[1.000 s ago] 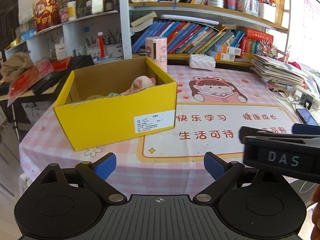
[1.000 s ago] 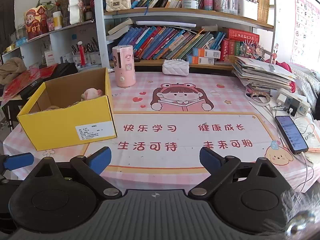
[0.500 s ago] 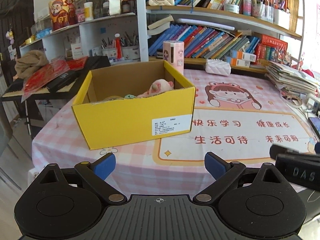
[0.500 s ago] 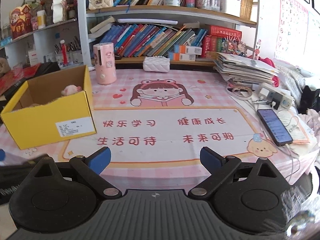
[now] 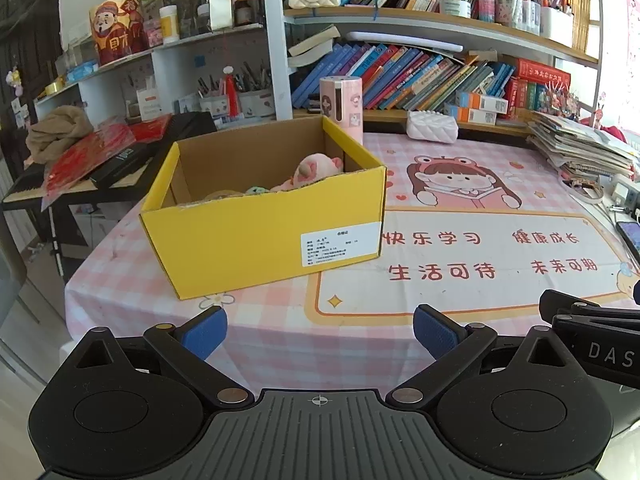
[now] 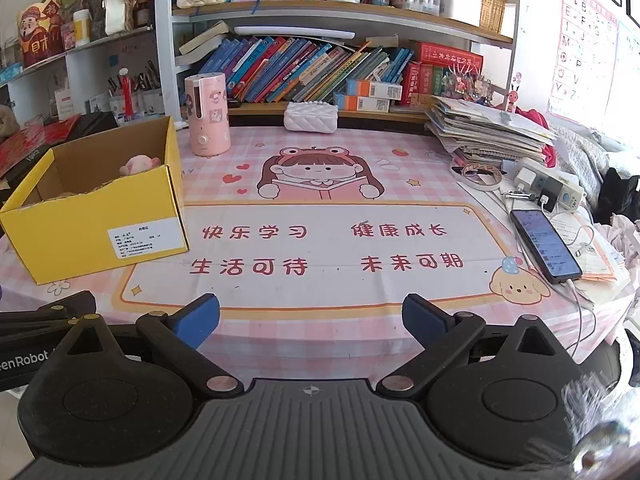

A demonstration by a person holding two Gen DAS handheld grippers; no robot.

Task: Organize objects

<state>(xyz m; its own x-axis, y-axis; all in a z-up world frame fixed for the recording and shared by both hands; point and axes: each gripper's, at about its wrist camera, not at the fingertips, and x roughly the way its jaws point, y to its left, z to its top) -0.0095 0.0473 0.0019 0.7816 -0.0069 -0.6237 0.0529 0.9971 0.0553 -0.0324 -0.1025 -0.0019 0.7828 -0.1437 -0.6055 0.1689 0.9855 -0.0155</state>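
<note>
A yellow cardboard box [image 5: 256,236] stands open on the left of the pink table; it also shows in the right wrist view [image 6: 80,236]. Inside lie a pink plush toy [image 5: 316,168] and other small items, partly hidden by the box wall; the plush also shows in the right wrist view [image 6: 138,164]. My left gripper [image 5: 318,330] is open and empty, held back off the table's front edge, in front of the box. My right gripper [image 6: 310,318] is open and empty, also back at the front edge, facing the printed mat [image 6: 332,248].
A pink cylinder device [image 6: 207,114] and a white quilted pouch [image 6: 310,117] stand at the back by the bookshelf. At the right are a paper stack [image 6: 492,132], a power strip [image 6: 548,188], a phone [image 6: 546,246] and cables. A keyboard stand [image 5: 100,168] is left of the table.
Both grippers have drawn back from the table and the left one shifted left, so the box and mat look smaller and farther. Both stayed open and empty.
</note>
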